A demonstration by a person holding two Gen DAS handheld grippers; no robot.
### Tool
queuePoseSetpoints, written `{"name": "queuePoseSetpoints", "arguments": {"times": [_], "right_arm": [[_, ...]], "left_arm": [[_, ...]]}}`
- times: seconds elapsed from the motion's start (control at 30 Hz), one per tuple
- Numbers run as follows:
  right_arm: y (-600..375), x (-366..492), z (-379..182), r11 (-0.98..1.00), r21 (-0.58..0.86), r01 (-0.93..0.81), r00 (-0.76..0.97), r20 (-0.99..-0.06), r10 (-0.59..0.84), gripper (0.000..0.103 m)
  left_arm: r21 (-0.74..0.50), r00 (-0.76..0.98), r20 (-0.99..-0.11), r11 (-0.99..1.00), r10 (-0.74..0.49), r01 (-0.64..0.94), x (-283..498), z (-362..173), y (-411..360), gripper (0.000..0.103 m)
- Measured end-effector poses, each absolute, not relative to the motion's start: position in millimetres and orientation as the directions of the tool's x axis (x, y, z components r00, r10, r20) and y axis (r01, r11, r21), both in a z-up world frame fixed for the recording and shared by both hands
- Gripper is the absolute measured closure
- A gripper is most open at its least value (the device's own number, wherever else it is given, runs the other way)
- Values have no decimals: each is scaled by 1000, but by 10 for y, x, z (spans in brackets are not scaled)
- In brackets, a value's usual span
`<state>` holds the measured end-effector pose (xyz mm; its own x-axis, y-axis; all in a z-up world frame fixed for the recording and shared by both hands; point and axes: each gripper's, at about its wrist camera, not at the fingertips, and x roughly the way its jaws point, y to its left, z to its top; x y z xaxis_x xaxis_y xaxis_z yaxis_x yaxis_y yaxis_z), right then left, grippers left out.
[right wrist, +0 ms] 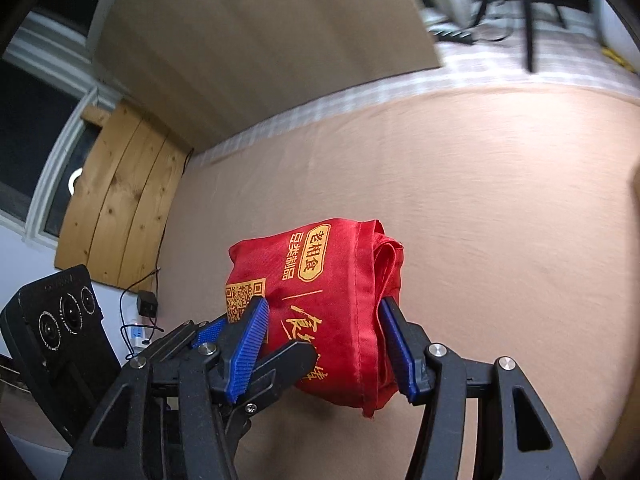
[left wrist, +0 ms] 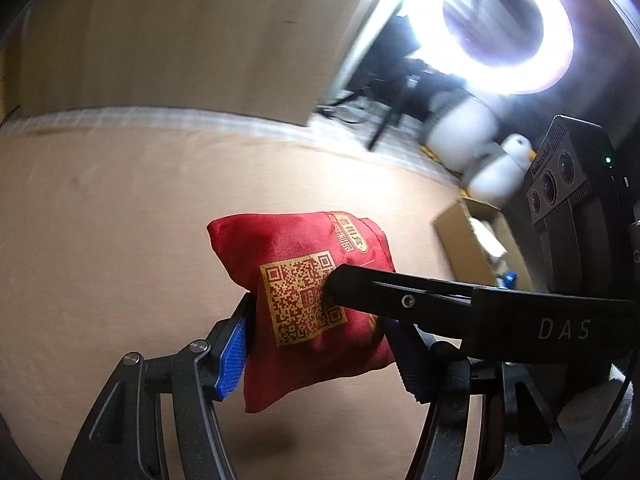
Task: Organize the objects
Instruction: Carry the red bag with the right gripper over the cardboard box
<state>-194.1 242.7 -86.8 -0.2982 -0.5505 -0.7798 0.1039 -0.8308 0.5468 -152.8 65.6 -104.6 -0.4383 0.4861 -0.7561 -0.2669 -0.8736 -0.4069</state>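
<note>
Folded red cloth bag [left wrist: 304, 300] with gold QR print held above the pink bedsheet [left wrist: 120, 208]. Left tongs [left wrist: 320, 344] clamp its lower part; right tongs [right wrist: 324, 344] grip the same bag from the opposite side. Cardboard box [left wrist: 464, 240] lies nearby.

Glossy red cloth bag [right wrist: 332, 300] w/ gold print; ribbed blue tool pads [right wrist: 248, 344]; matt peach sheet [right wrist: 500, 200].

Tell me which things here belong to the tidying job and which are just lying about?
In the job:
red folded bag
left claw, gripping it
right claw, gripping it

Just lying about:
cardboard box
white duck toy
ring light
wooden board
</note>
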Motion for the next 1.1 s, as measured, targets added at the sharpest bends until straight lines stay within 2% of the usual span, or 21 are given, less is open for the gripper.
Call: {"name": "queuePoseSetpoints", "arguments": {"times": [0.5,1.1], "right_arm": [[3720,-1114,-439,-881,473,-4,-491,-769,-410,50],[4833,-719,-462,-907,396,-142,-547,-795,-262,50]], "left_arm": [[-387,-378,-709,-777,595,-496,-1145,-573,2231,37],[-334,-277,-729,-679,626,-654,-1043,-606,3655,37]]}}
